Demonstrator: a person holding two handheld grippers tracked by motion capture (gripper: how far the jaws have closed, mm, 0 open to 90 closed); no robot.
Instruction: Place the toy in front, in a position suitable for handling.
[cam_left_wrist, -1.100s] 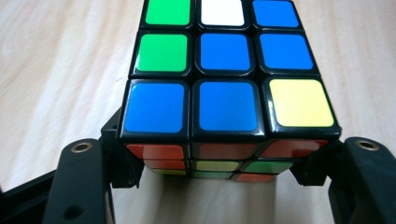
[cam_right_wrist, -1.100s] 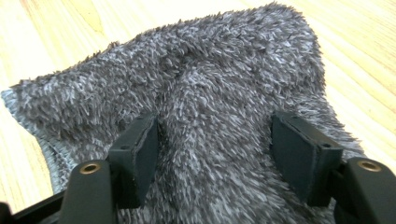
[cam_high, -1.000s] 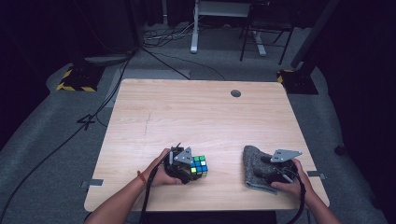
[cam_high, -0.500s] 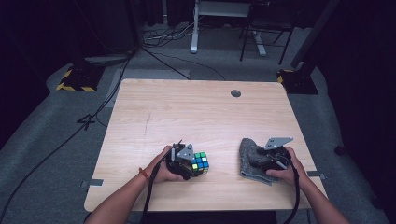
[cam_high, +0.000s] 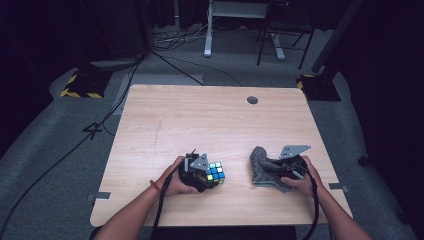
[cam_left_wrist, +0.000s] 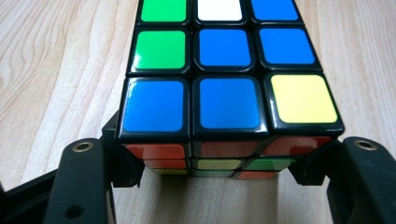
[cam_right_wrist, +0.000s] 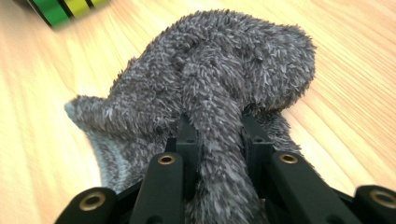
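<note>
Wooden table (cam_high: 215, 120), light top, with a small dark round cap (cam_high: 252, 100) set into it near the far edge. Work is all at the near edge.

Grey fuzzy cloth (cam_high: 262, 167) lies bunched on the table at near right, well apart from the cube. In the right gripper view the cloth (cam_right_wrist: 210, 88) is humped up, one fold pulled back between the black jaws, the rest spread flat on the wood.

Colour-tile puzzle cube (cam_high: 215, 173) sits at near centre-left, on the table. In the left gripper view the cube (cam_left_wrist: 224, 79) shows a top face mostly blue, with two green tiles, one white and one yellow; the side facing the camera shows red, yellow and green tiles.

Left gripper (cam_high: 206, 176), held in the person's left hand (cam_high: 175, 182), is clamped on the cube, one jaw on each side of its near lower part.

Right gripper (cam_high: 272, 166), in the right hand (cam_high: 300, 181), has just been closing; jaws are now pinched tight on the cloth fold, fabric squeezed between them
</note>
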